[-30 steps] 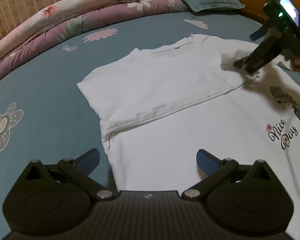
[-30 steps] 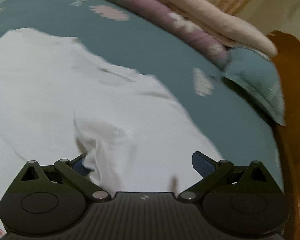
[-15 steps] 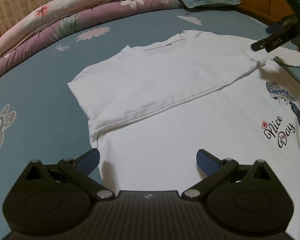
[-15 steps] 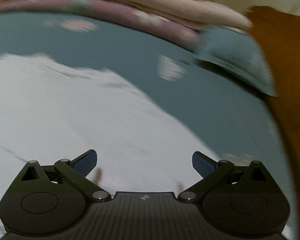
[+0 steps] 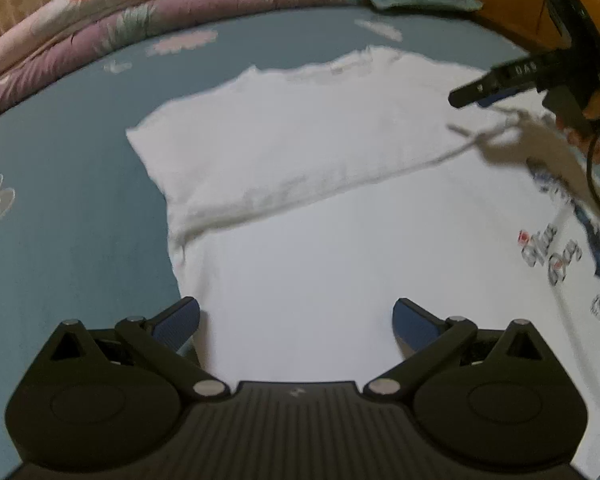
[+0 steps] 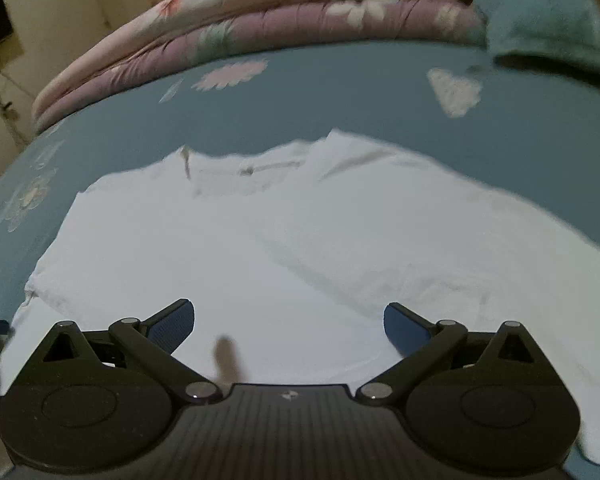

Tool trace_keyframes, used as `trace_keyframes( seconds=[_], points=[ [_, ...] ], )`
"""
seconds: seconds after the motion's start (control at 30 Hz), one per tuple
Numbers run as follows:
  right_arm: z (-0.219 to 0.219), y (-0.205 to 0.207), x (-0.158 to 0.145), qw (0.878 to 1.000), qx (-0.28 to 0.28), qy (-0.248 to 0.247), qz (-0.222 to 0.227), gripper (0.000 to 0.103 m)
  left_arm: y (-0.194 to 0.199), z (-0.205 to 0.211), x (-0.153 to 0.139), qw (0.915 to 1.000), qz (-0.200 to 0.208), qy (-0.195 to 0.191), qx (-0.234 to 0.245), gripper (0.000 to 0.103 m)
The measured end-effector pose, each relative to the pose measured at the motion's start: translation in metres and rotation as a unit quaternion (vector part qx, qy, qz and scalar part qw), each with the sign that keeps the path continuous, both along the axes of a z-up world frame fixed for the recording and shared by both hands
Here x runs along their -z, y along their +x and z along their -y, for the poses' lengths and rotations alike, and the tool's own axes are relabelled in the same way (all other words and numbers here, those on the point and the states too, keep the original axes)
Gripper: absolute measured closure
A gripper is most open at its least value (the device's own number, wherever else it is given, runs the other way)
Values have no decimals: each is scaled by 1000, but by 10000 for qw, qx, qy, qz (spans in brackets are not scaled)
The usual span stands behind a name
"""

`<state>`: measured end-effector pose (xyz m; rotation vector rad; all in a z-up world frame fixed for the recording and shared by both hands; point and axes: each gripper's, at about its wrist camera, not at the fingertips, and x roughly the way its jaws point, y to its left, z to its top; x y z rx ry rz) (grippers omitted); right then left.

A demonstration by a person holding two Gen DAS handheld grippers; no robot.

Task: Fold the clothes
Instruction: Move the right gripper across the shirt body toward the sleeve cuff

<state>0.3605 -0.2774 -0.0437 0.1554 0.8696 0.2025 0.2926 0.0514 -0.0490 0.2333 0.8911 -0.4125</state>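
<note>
While both claws hover spread and empty, left claw (image 5: 296, 316) and right claw (image 6: 288, 322) above a partly folded white T-shirt (image 5: 320, 208), teal floral bedsheet (image 5: 72, 184) beneath.

We see that our left gripper (image 5: 296, 314) and right gripper (image 6: 289, 320) are alike: matte black ribbed bodies, round side housings, silver pivot screws, blue pads on the fingers (image 5: 178, 320), and a black cable (image 5: 594, 184) trailing from the right one.
</note>
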Motion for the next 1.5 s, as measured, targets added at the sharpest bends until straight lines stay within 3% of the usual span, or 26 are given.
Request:
trace_keyframes(
  seconds=[0.1,0.17,0.27,0.37,0.5,0.63,0.77,0.93,1.1,1.3,1.4,1.5],
  points=[
    [-15,-14,-11,9987,-482,-113,150,0,14,-3,-15,9995,252,-191,-65,1],
    [-27,-27,-13,9965,-760,-293,208,0,34,-5,-23,9976,347,-579,-173,1],
    [-38,-40,-10,9932,-939,-636,249,0,69,-3,-22,9921,243,-1162,-396,1],
    [-41,-59,-7,9919,-1025,-712,215,0,88,11,-8,9894,139,-1429,-219,1],
    [-38,-85,-4,9917,-1032,-764,88,0,93,26,22,9931,-174,-1151,-164,1],
    [-26,-107,-5,9949,-748,-662,-105,0,81,30,19,9976,-36,-686,-87,1],
    [-17,-136,-10,9966,-582,-571,-86,0,56,30,-4,9973,-105,-688,249,1],
    [-20,-174,-5,9976,-473,-452,-233,0,5,40,-15,9978,-314,-204,545,1],
    [-31,-219,-4,9957,-608,-695,-115,0,-57,51,-15,9944,-296,114,1004,1],
    [-28,-255,16,9983,-320,-296,-395,0,-103,45,11,9969,-727,-37,310,1],
    [-28,-274,19,9990,-107,-407,-172,0,-129,41,15,9984,-565,-3,-101,1],
    [-31,-285,21,9985,85,-535,1,0,-146,32,12,9961,-715,-245,-461,1]
  ],
)
